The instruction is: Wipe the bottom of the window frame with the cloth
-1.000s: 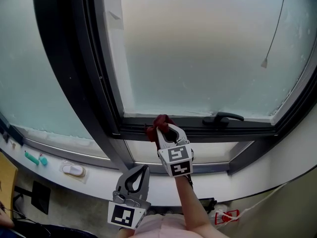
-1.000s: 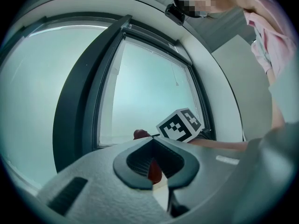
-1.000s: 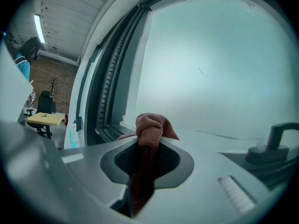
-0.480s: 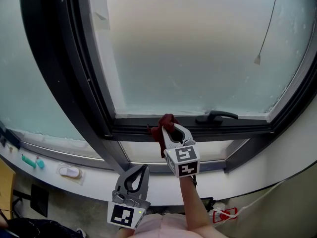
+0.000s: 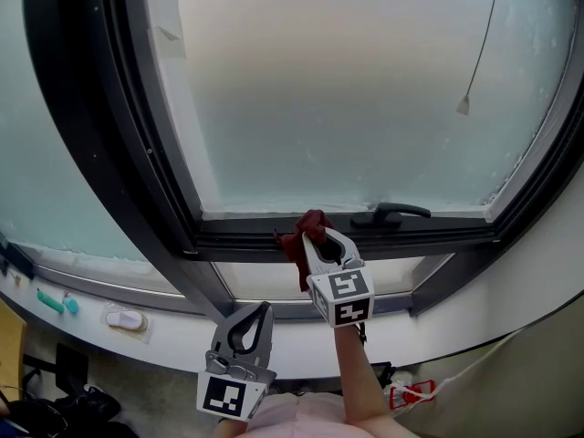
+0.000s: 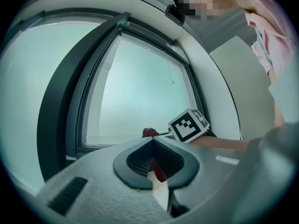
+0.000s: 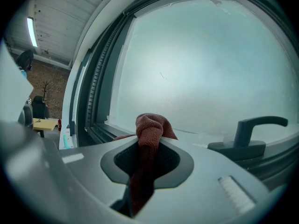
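A dark red cloth (image 5: pixel 308 228) is bunched between the jaws of my right gripper (image 5: pixel 318 235), which is shut on it. The cloth is pressed against the dark bottom rail of the window frame (image 5: pixel 246 241), just left of the black window handle (image 5: pixel 389 213). In the right gripper view the cloth (image 7: pixel 149 127) sticks up past the jaws, with the handle (image 7: pixel 254 134) to its right. My left gripper (image 5: pixel 264 308) hangs lower, near my body, shut with nothing in it. The left gripper view shows the right gripper's marker cube (image 6: pixel 188 125) and a bit of cloth (image 6: pixel 149 132).
Frosted glass (image 5: pixel 347 89) fills the sash, and a thin cord with a small pull (image 5: pixel 464 106) hangs at the upper right. A white sill (image 5: pixel 182 322) runs below, carrying teal items (image 5: pixel 53 301) and a white object (image 5: pixel 123 318) at the left.
My right gripper has slid the cloth to the right along the bottom rail, closer to the handle. The left gripper has stayed put.
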Demonstrator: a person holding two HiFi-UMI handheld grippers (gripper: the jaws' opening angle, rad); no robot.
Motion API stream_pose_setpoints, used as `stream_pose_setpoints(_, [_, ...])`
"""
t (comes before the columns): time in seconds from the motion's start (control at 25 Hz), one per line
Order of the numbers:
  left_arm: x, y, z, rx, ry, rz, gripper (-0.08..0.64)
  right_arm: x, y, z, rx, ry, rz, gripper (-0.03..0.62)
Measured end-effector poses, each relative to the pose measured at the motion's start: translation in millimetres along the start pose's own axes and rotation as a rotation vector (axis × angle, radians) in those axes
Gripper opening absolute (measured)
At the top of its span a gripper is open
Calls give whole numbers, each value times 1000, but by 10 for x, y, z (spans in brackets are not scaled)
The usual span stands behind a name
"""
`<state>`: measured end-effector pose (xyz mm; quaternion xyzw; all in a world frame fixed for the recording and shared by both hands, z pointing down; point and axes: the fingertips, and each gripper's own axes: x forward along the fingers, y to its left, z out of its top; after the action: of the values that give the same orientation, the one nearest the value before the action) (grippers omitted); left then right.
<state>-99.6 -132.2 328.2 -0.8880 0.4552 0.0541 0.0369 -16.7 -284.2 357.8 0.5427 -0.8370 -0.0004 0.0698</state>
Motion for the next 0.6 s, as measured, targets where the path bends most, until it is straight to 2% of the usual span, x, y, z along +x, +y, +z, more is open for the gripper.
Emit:
stream_pose_setpoints(0.16, [-7, -40, -112, 39, 54, -21, -5, -44, -108, -11, 10, -7, -16, 69])
stream_pose_setpoints(0.28, [26, -57, -37, 10, 14, -9, -5, -75, -176, -20, 15, -10, -28, 69])
stream_pose_setpoints(0.44, [11, -80, -106, 40, 52, -18, -5, -111, -248, -27, 23, -14, -37, 69])
stream_pose_setpoints(0.6, [26, -120, -96, 41, 48, -22, -5, -142, -318, -26, 39, -24, -47, 69])
